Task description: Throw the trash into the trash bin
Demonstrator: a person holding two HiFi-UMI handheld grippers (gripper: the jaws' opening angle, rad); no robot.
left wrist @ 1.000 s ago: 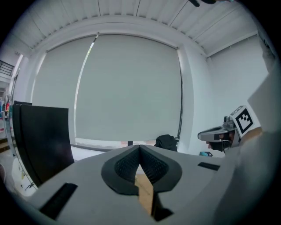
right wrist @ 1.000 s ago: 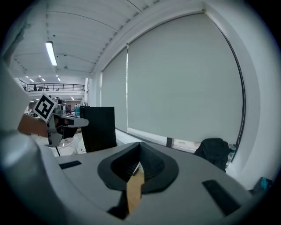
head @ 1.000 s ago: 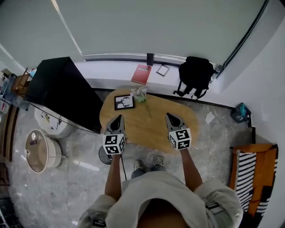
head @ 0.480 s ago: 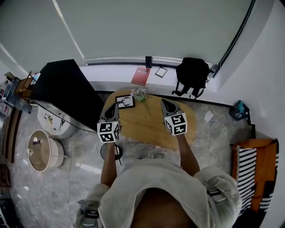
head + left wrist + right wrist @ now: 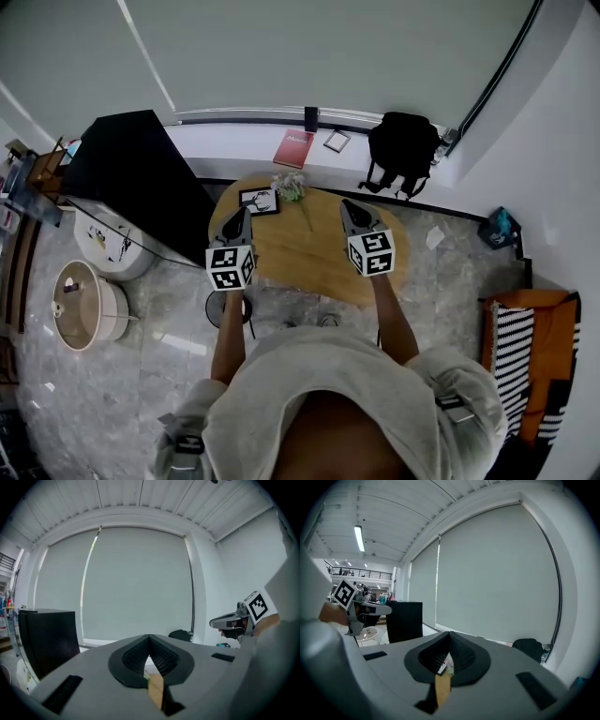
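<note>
— Where's the trash?
— A small, white, crumpled scrap (image 5: pixel 434 237) lies on the grey floor just right of the oval wooden table (image 5: pixel 309 267). A round tan-lidded bin (image 5: pixel 77 307) stands well apart, at left.
— And the grippers?
— The left gripper (image 5: pixel 241 215) and right gripper (image 5: pixel 348 207) hover over the table, jaws pressed together, empty.

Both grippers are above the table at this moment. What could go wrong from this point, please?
1. The left gripper and right gripper are shut and empty; reaching for trash like this would probably only push it.
2. The white scrap lies on the floor right of the table, and the round lidded bin is far left: on such a long carry it may drop.
3. The picture frame and flowers could be knocked.
</note>
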